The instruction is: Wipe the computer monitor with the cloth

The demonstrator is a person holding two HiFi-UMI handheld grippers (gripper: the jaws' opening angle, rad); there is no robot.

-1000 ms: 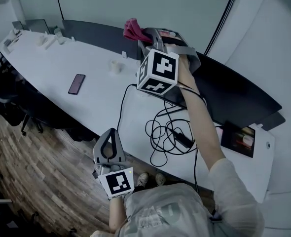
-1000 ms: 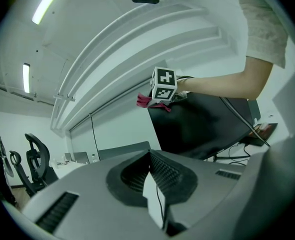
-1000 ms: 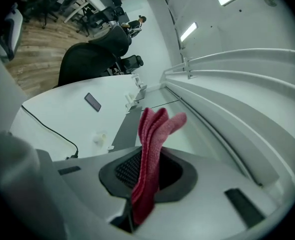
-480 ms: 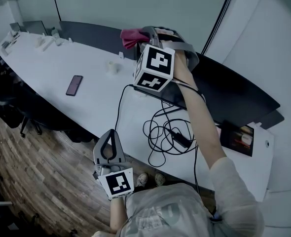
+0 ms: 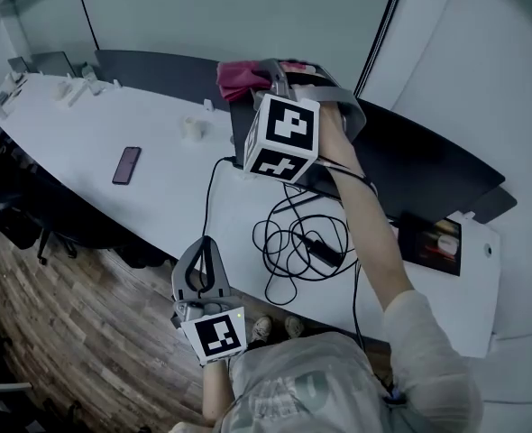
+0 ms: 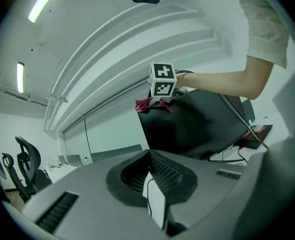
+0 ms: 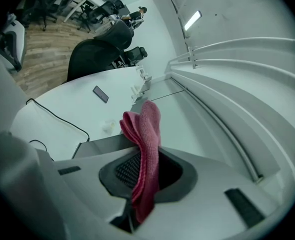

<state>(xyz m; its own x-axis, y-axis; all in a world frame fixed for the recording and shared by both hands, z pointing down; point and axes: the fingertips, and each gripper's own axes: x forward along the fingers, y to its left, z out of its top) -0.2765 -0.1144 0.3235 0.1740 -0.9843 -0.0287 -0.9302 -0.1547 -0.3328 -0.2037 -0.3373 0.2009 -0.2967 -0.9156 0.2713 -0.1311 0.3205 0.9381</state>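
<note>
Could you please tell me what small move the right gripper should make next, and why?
Probably slide the right gripper down and across the monitor, dragging the pink cloth over the screen. Its jaws are shut on the cloth, which sits at the monitor's top corner, with most of the dark screen beyond it. The left gripper is shut on nothing, held low.

Your left gripper (image 6: 148,155) has its 2 jaws pressed together, empty; beyond, the pink cloth (image 6: 148,104) seems to touch the monitor (image 6: 197,129) at its top corner.
</note>
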